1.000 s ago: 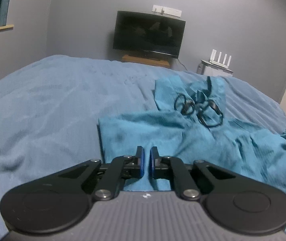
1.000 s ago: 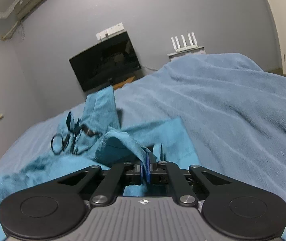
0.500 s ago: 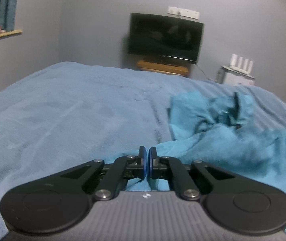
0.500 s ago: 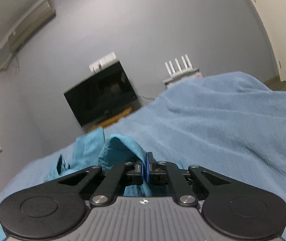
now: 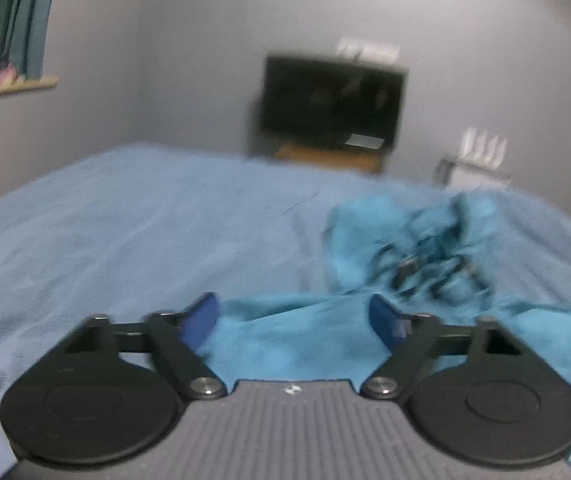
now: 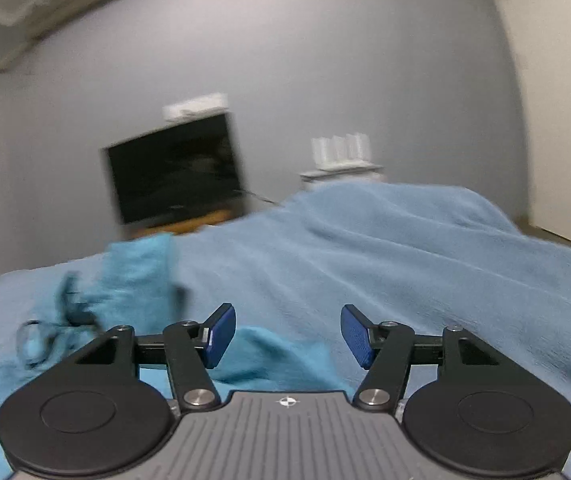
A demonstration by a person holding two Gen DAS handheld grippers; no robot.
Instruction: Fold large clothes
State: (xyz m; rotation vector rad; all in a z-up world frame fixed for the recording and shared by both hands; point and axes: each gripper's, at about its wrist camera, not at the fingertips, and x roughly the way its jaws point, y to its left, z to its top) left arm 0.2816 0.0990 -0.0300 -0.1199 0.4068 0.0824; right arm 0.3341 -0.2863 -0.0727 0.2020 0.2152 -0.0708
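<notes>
While crumpled, teal garment (image 5: pixel 293 340) on fuzzy blanket (image 5: pixel 105 248).

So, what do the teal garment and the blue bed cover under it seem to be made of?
The teal garment looks like thin woven cloth, matte: it crumples into soft folds. The blue bed cover looks like thick fleece or terry, matte and fuzzy, with broad soft ripples. Blur leaves the exact fibre of both open.

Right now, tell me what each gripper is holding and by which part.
Nothing. The left gripper and right gripper are opening, pads clear of the teal garment lying beneath them.
</notes>
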